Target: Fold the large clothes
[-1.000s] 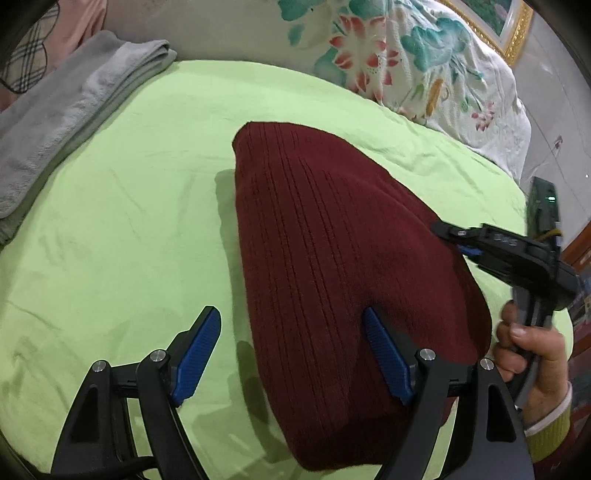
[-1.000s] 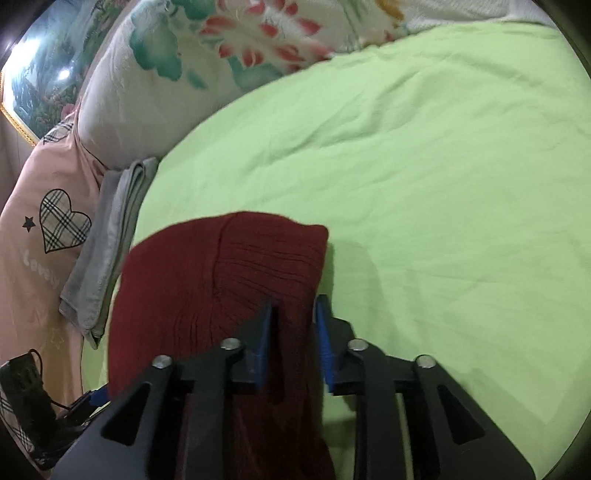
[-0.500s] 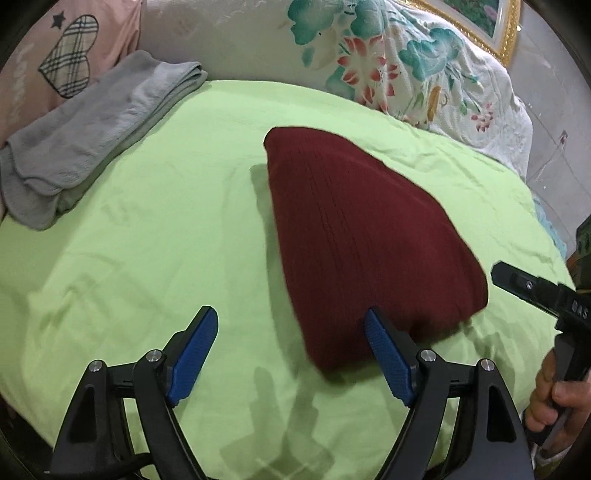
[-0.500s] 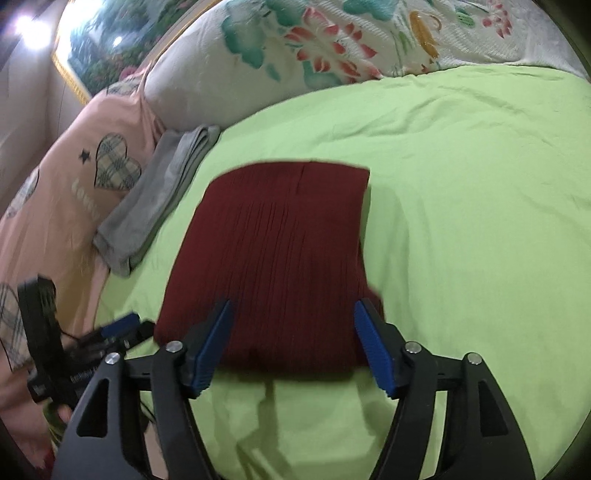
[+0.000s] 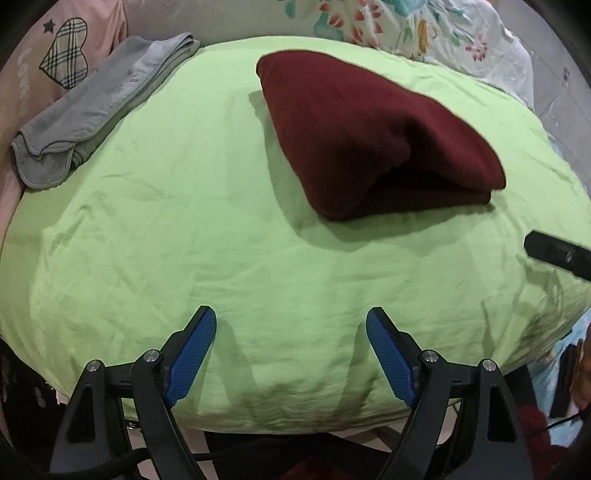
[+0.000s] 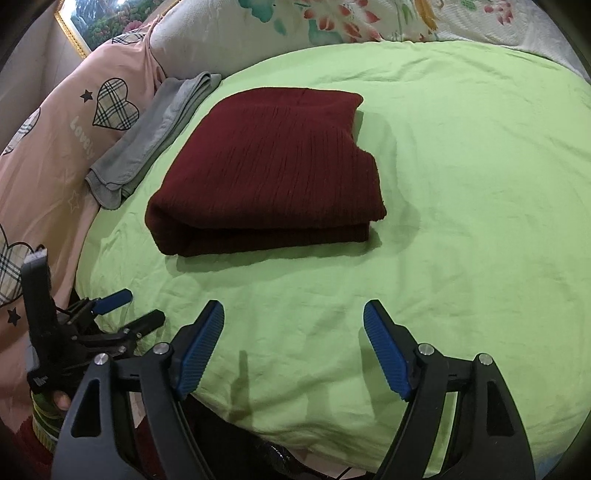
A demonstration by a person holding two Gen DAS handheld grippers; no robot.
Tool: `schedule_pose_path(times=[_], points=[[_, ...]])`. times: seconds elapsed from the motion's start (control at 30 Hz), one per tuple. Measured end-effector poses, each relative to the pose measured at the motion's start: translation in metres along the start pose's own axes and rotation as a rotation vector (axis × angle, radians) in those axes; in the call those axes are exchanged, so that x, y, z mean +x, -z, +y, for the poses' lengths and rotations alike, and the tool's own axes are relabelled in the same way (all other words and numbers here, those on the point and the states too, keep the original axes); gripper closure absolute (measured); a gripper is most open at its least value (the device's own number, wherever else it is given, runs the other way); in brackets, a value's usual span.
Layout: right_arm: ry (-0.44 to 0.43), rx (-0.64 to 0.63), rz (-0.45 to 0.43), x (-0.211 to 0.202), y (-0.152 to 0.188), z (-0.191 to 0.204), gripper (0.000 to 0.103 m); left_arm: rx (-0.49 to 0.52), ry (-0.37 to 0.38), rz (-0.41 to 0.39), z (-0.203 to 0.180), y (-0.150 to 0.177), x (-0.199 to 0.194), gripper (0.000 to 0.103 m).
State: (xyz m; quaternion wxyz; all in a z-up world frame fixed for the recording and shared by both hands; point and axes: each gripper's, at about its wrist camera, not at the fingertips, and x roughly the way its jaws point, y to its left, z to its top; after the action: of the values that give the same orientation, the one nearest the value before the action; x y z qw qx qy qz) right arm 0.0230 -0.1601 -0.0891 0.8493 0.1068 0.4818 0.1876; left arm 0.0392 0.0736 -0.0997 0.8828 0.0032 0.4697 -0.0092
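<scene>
A dark red ribbed knit sweater (image 5: 362,122) lies folded into a thick rectangle on the green bedsheet (image 5: 207,221); it also shows in the right wrist view (image 6: 273,162). My left gripper (image 5: 291,350) is open and empty, hovering over the near edge of the bed, well short of the sweater. My right gripper (image 6: 293,347) is open and empty, also near the bed's front edge and apart from the sweater. The left gripper also shows at the lower left of the right wrist view (image 6: 122,314).
A folded grey towel (image 5: 96,107) lies at the bed's far left, also in the right wrist view (image 6: 155,129). A pink quilt with plaid hearts (image 6: 55,140) lies beyond it. Floral pillows (image 6: 332,22) line the far side.
The right gripper let go of the sweater and opened. Both grippers drew back from the sweater toward the near edge of the bed. The sweater now lies flat and folded.
</scene>
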Motion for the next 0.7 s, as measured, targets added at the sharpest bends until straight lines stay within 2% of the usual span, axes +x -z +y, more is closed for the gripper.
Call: schedule_pose_path(times=[0.17, 0.3, 0.47, 0.57, 0.7], points=[[0.013, -0.061, -0.019, -0.015, -0.005, 0.012, 0.023, 0.023, -0.027, -0.053, -0.001, -0.017, -0.03, 0.019], [-0.008, -0.107, -0.021, -0.03, -0.015, 0.021, 0.021, 0.068, -0.059, -0.118, -0.005, -0.028, -0.065, 0.018], [-0.005, -0.133, -0.042, -0.043, -0.025, 0.026, 0.018, 0.075, -0.053, -0.173, -0.002, -0.042, -0.086, 0.013], [-0.003, -0.128, -0.041, -0.04, -0.026, 0.023, 0.017, 0.075, -0.067, -0.17, -0.004, -0.043, -0.083, 0.012], [0.003, -0.123, -0.023, -0.031, -0.026, 0.022, 0.017, 0.064, -0.091, -0.119, -0.003, -0.048, -0.063, 0.012]])
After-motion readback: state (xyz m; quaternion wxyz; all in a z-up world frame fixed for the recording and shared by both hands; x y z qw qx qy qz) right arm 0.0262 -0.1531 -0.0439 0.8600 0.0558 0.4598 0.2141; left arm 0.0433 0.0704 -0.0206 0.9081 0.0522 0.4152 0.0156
